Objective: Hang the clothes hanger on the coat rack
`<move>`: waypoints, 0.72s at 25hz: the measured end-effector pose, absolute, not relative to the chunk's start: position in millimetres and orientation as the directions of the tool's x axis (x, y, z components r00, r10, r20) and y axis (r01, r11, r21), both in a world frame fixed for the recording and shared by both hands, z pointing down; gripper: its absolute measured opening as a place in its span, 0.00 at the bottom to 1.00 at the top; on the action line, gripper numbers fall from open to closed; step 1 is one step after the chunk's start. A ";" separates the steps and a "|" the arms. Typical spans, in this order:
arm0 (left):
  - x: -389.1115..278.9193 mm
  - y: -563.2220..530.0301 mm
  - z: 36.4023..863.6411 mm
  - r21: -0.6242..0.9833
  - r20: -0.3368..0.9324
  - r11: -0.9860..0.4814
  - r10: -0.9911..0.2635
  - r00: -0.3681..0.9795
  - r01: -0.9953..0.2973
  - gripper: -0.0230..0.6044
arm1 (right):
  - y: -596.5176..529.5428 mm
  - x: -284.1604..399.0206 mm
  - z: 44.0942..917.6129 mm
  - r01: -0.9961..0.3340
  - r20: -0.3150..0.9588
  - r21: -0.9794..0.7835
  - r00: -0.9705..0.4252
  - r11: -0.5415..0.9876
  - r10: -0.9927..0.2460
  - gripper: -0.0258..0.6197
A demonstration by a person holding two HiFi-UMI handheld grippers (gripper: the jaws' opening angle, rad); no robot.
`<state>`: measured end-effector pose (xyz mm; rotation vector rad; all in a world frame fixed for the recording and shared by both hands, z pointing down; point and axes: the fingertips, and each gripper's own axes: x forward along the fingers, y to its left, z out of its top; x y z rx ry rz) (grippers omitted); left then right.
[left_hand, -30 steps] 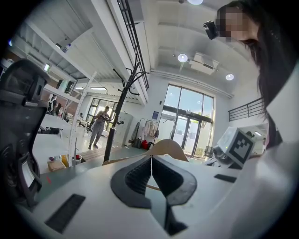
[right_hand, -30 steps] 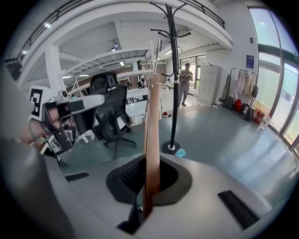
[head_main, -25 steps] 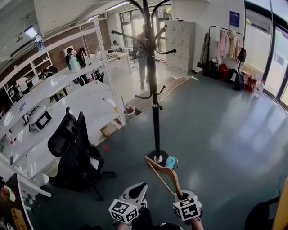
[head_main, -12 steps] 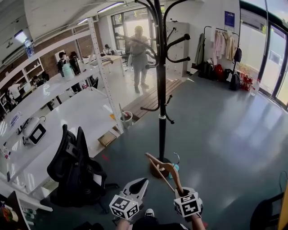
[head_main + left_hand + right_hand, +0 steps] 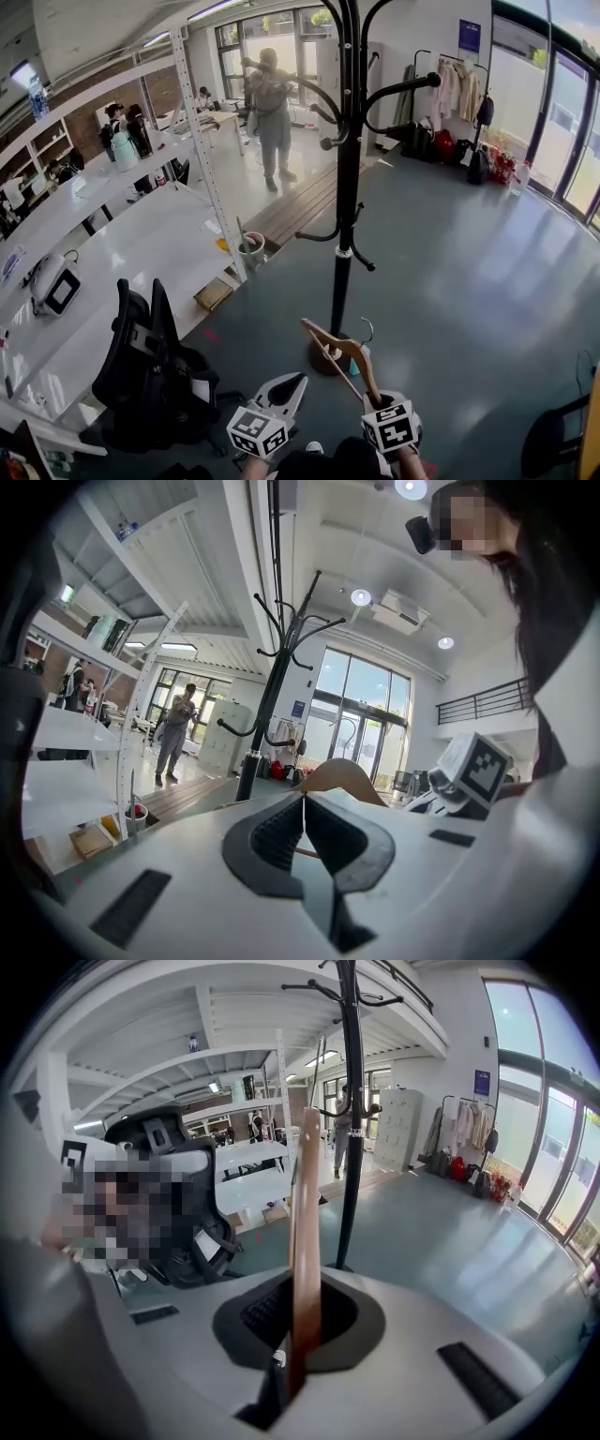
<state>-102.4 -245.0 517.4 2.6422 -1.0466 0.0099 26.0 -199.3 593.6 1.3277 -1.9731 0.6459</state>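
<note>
Right gripper [image 5: 377,405] has its jaws pinching one arm of the light-brown wooden clothes hanger [image 5: 339,351]. That leaves the metal hook free out at the far end, which I figure it needs to be to catch a peg. The tall black coat rack [image 5: 346,187] stands just beyond it on the grey floor [image 5: 469,281]. That hand tilts down and forward. Left gripper [image 5: 289,384] sits about level beside it, jaws pressed together on nothing. My guess is a big lift comes next.
</note>
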 end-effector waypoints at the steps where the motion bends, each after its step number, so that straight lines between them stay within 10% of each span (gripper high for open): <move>1: -101.8 -248.2 518.6 0.276 0.116 -0.691 -0.666 0.737 -0.668 0.05 | -202.5 25.9 594.9 -0.933 0.759 -0.038 -0.260 0.359 -0.596 0.05; 18: -99.6 -380.9 511.7 0.269 0.108 -0.600 -0.759 0.642 -0.754 0.05 | -372.2 35.6 596.1 -0.889 0.761 0.006 -0.293 0.458 -0.579 0.05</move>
